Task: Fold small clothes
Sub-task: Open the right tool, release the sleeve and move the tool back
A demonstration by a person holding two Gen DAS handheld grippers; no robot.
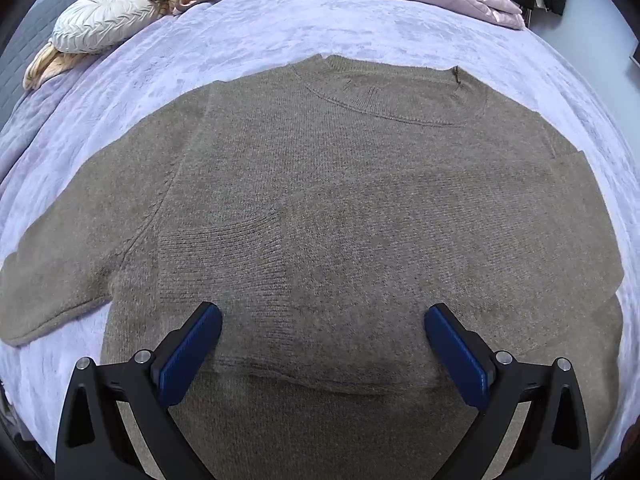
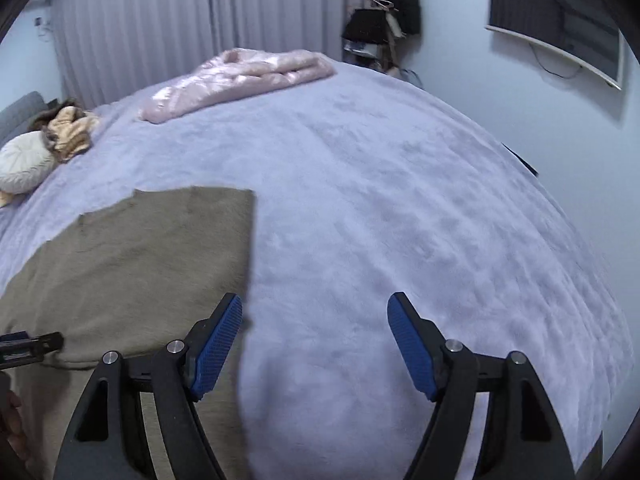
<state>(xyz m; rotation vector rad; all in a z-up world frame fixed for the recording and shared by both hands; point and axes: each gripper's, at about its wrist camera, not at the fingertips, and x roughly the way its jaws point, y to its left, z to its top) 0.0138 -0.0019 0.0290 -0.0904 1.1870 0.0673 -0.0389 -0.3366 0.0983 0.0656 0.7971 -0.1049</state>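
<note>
On the bed, your sweater lies partly folded; both grippers hover, fingers apart, ready to grasp.

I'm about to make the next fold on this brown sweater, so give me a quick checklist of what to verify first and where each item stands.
1. Left gripper open and holding nothing: ok, its jaws stand wide apart over the sweater.
2. Right gripper open and holding nothing: ok, it is over the bedspread beside the sweater's right edge.
3. Right side already folded in: ok, that edge is straight in the right wrist view.
4. Left sleeve folded in: not ok, it is spread out on the bed.
5. Sweater lying flat: ok, only mild ripples near the hem.
6. Bed around the sweater free of clutter: ok, pink jacket and pillow lie far off.
</note>
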